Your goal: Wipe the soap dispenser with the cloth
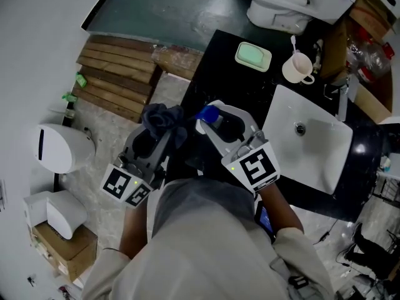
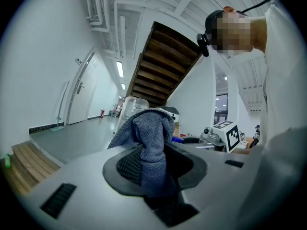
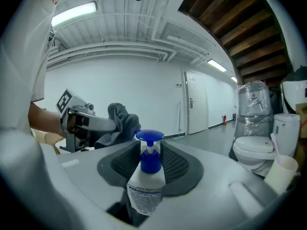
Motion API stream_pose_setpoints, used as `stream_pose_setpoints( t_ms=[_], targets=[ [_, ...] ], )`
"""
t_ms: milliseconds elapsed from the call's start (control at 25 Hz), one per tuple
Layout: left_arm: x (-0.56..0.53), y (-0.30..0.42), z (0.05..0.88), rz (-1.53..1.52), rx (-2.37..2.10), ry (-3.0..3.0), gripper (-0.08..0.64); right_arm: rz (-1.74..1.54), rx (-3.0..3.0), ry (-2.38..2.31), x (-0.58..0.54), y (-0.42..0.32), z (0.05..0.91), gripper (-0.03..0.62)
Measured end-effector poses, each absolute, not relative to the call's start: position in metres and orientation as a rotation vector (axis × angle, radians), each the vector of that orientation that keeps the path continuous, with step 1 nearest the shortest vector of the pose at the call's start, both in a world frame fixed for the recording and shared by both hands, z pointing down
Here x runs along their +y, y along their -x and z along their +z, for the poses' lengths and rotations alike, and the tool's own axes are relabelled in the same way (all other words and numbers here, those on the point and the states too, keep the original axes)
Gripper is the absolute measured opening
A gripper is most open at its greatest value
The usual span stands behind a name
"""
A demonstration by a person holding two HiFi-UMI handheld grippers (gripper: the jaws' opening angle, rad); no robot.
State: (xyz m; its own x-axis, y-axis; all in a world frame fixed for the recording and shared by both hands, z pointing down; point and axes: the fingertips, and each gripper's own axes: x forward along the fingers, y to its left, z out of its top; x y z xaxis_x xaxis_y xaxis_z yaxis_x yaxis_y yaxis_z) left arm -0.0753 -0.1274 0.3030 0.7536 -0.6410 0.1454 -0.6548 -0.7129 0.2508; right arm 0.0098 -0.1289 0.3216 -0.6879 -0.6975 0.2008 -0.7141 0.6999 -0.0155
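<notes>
In the head view both grippers are held close in front of the person, above the counter's left edge. My left gripper (image 1: 155,137) is shut on a dark blue-grey cloth (image 1: 164,121), which bunches up out of its jaws (image 2: 151,143). My right gripper (image 1: 220,129) is shut on a white soap dispenser with a blue pump top (image 1: 208,114). In the right gripper view the bottle (image 3: 147,178) stands upright between the pads, its base hidden in the jaws. The cloth (image 3: 122,121) hangs a short way to the dispenser's left, apart from it.
A black counter (image 1: 228,74) carries a white sink (image 1: 312,158), a green soap dish (image 1: 253,56) and a white cup (image 1: 299,67). A toilet (image 1: 294,2) stands beyond it. Wooden steps (image 1: 119,74) and a white bin (image 1: 59,149) lie to the left.
</notes>
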Motion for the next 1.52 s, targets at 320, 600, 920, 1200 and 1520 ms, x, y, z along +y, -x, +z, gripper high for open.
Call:
stream_pose_setpoints(
  t_ms=[320, 600, 920, 1200, 1520],
  targets=[
    [-0.15, 0.059, 0.308, 0.033, -0.892, -2.695, 0.117, 0.173, -2.739, -1.126, -0.12, -0.02, 0.319, 0.123],
    [-0.162, 0.036, 0.308, -0.026, -0.776, -2.709, 0.117, 0.116, -2.76, -1.065, -0.105, -0.023, 0.317, 0.123],
    [-0.178, 0.003, 0.304, -0.01, -0.549, -2.747, 0.118, 0.169, -2.734, -1.015, -0.093, -0.023, 0.319, 0.121],
    [-0.16, -0.021, 0.334, 0.106, -0.366, -2.747, 0.118, 0.179, -2.712, -0.994, -0.086, -0.025, 0.321, 0.121],
    [-0.147, -0.023, 0.362, 0.22, -0.379, -2.733, 0.118, 0.186, -2.71, -0.992, -0.084, -0.028, 0.32, 0.121]
  ],
)
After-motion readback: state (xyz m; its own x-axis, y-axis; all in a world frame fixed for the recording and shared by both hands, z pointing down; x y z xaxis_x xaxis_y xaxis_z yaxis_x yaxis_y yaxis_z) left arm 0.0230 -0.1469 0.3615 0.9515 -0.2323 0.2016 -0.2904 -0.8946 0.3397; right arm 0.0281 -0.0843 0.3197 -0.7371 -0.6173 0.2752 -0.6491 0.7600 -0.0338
